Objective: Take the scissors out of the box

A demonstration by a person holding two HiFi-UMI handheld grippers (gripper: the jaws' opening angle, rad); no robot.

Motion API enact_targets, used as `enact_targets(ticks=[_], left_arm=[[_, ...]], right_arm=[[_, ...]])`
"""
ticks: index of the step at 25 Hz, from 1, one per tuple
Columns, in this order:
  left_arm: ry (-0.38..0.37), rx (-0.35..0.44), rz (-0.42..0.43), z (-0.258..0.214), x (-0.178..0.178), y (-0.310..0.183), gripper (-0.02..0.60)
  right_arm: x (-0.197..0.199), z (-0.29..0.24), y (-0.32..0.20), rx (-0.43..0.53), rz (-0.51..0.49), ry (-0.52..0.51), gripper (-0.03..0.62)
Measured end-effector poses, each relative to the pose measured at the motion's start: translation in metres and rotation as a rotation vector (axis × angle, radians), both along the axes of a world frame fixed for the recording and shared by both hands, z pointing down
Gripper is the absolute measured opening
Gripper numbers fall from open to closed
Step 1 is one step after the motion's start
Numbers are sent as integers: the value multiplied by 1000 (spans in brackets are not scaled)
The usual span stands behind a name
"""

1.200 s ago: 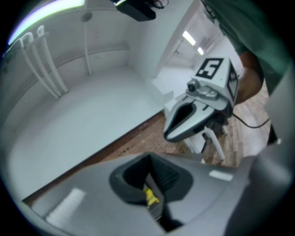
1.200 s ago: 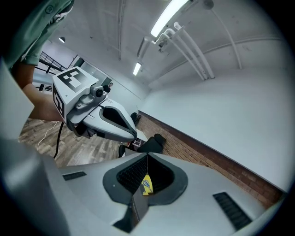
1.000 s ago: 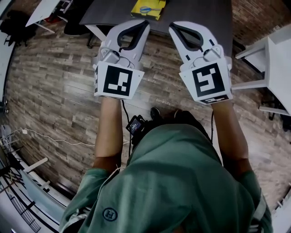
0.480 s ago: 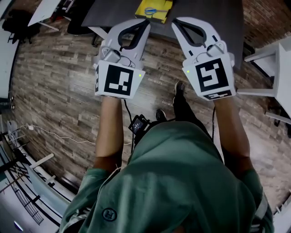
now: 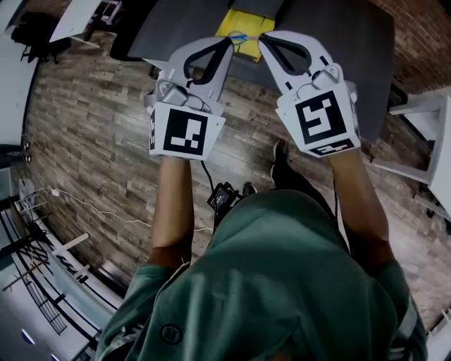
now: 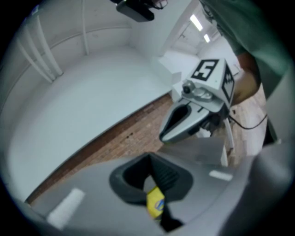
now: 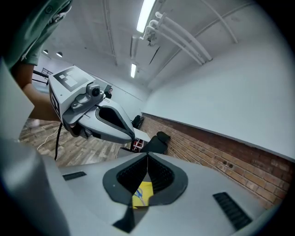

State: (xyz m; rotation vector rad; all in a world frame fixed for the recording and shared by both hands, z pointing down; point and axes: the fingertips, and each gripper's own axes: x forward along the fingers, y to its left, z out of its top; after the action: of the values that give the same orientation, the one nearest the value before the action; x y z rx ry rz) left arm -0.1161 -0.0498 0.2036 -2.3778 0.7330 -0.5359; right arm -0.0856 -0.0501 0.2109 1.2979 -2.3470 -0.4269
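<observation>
A yellow box [image 5: 246,25] lies on the dark grey table [image 5: 338,42] at the top of the head view, with blue-handled scissors [image 5: 238,37] in it. My left gripper [image 5: 227,43] and right gripper [image 5: 263,39] are held side by side in the air, short of the table's near edge. Both are shut and hold nothing. In the left gripper view the box [image 6: 156,203] shows through the shut jaws, with the right gripper [image 6: 162,137] alongside. Through the right gripper's jaws I see the box [image 7: 144,190] and scissors [image 7: 140,197].
The wood plank floor [image 5: 91,141] lies below the grippers. A white table [image 5: 433,134] stands at the right and another [image 5: 70,17] at the top left. A white cable [image 5: 91,211] runs across the floor at the left. A brick wall [image 7: 221,156] lies beyond the table.
The person has stepped toward the table. The table and yellow box have moved down in the head view and now lie just past the gripper tips. Both grippers stay shut.
</observation>
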Motion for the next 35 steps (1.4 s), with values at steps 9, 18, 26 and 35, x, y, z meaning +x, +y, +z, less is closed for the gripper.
enact_targets(ticks=[9,18,26,35], left_arm=[[-4,-56,-51,16,22,-63,0],[-30,-94,-106,42,47,-95,0],[-59,-116,-138,54,42,-102,0],[-57,-123,-132,0,73,-35,0]], right_arm=[[23,18,-66,-72,-46,-1,8],[46,50,-104,-130,-104,-11,8],[37,74,-120,-181,-140,-24,8],[66,31,-63,-213,-132,-2,8]])
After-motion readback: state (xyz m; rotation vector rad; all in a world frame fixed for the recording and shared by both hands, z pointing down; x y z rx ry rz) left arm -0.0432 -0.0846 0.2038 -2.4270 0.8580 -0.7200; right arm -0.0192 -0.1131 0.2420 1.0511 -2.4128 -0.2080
